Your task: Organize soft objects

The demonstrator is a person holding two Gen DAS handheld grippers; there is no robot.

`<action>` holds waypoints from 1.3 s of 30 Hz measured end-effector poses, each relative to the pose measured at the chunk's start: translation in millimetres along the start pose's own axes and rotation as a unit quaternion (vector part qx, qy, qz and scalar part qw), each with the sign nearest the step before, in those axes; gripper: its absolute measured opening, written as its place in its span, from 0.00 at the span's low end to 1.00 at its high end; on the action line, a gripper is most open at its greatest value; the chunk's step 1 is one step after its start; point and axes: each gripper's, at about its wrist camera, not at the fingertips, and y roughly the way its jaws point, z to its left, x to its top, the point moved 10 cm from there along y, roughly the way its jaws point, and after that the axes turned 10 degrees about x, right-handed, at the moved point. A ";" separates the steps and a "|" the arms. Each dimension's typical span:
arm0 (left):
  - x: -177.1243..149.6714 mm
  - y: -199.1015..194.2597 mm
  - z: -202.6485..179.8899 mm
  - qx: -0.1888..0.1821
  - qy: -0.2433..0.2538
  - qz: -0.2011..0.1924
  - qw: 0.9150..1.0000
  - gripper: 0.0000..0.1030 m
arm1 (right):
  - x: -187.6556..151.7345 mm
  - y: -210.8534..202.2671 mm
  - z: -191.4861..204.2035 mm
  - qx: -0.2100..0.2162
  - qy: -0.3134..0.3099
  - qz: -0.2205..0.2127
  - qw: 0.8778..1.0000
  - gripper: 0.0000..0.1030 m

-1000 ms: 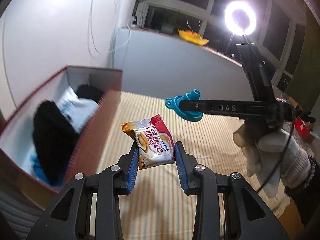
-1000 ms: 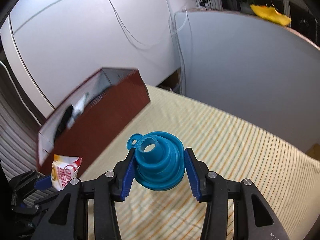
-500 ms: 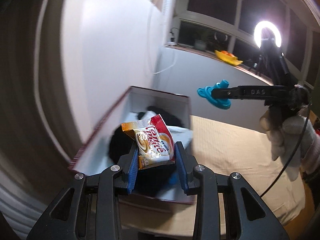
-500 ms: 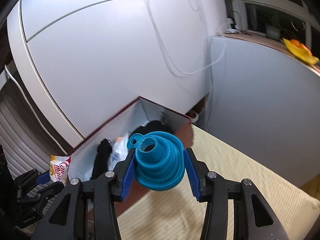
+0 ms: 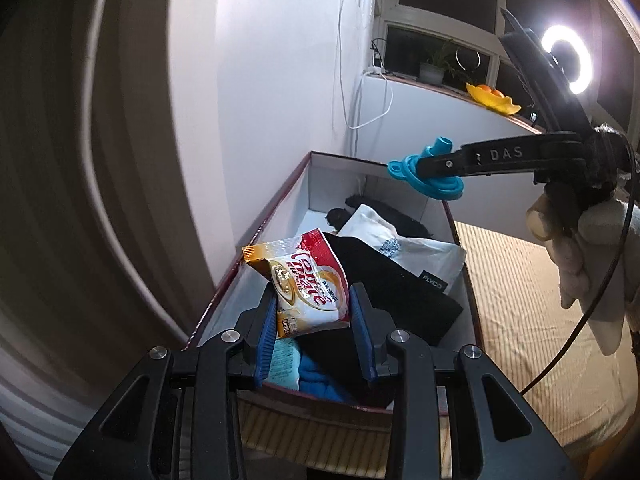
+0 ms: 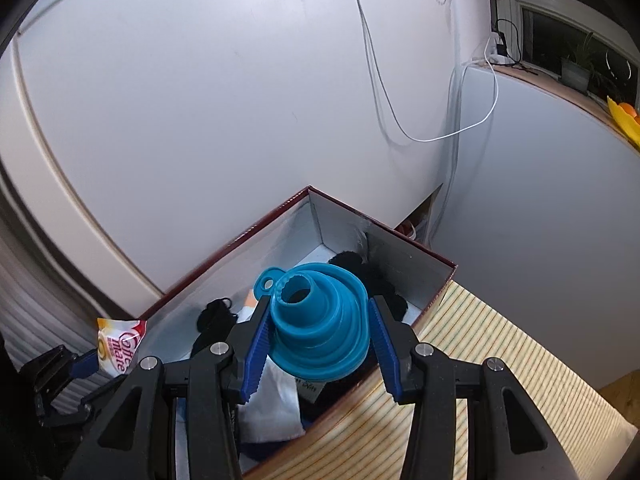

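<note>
My left gripper (image 5: 314, 316) is shut on a red and white creamer sachet (image 5: 304, 284), held above the near end of the open red box (image 5: 256, 236). The same sachet (image 6: 120, 346) shows at the lower left of the right wrist view. My right gripper (image 6: 320, 338) is shut on a blue collapsible funnel (image 6: 320, 324), which hangs over the box (image 6: 240, 236). From the left wrist view the funnel (image 5: 426, 174) hovers above the box's far end, carried by a gloved hand (image 5: 580, 248). Inside lie a black pouch (image 5: 392, 292), a white bag (image 5: 404, 248) and blue cloth (image 5: 320, 380).
The box stands on a yellow striped bedcover (image 5: 520, 300) against a white wall (image 5: 260, 100). A white cable (image 6: 400, 112) hangs down the wall. A window ledge with a yellow bowl (image 5: 494, 98) and a ring light (image 5: 566, 60) lie beyond.
Both grippers have swung left from over the bedcover to over the open box, each keeping its grip. The box interior now fills the middle of both views.
</note>
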 end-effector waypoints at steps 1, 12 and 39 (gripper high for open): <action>0.7 2.3 -0.4 0.000 0.000 0.000 1.000 0.32 | 0.9 2.4 -0.2 0.001 0.002 0.002 1.000 0.43; 2.7 9.5 3.5 0.004 -0.014 0.003 1.000 0.66 | -0.3 16.6 2.1 -0.003 -0.002 0.015 1.000 0.64; 1.7 -25.4 -2.4 -0.004 -0.017 -0.006 1.000 0.67 | -26.0 -27.3 13.2 -0.007 -0.016 0.003 1.000 0.66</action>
